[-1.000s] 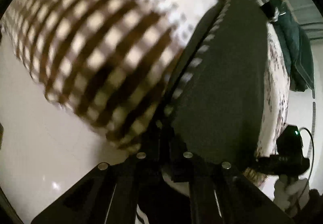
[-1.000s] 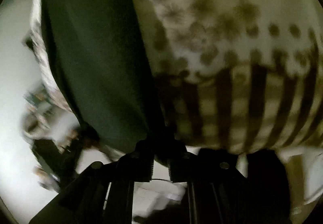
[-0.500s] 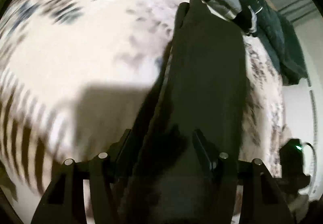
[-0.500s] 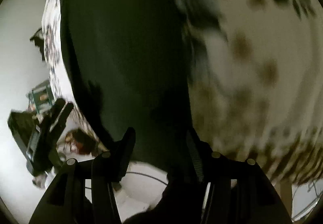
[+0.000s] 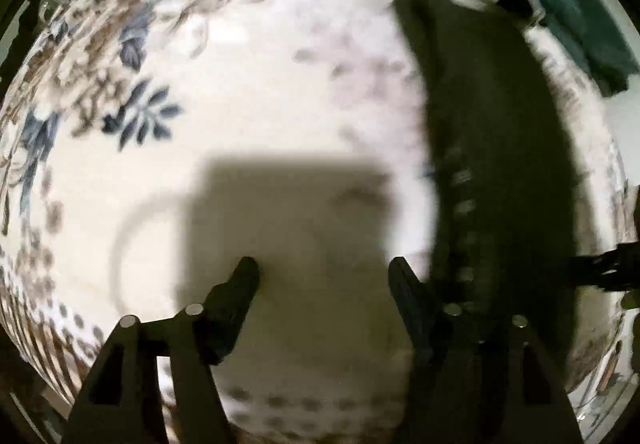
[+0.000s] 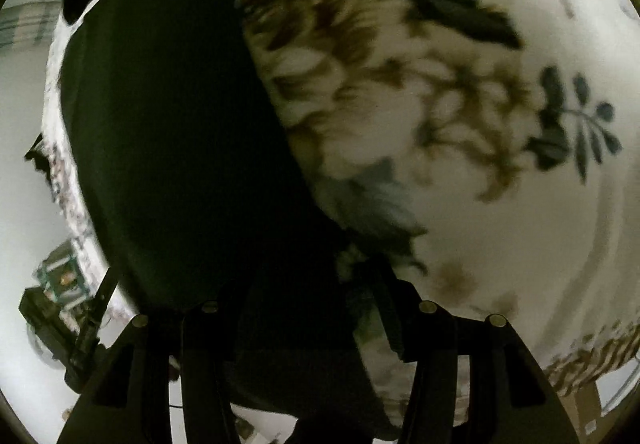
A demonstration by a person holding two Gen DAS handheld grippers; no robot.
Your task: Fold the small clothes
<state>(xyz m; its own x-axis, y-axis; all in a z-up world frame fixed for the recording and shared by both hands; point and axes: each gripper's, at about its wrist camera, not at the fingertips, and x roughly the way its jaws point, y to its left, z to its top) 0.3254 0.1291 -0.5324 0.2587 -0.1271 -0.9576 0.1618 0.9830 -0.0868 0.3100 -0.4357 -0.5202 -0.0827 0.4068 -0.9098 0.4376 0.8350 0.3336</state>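
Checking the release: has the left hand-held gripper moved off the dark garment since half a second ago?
Yes. The left hand-held gripper shifted left across the tablecloth; the dark garment now lies right of its open jaws.

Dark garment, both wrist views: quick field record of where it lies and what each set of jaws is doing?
garment: dark garment, laid long on floral cloth
left gripper: jaws open, empty, over bare cloth beside the garment's edge
right gripper: jaws open, straddling the garment's near end
other: teal clothing at far end
image: motion blur
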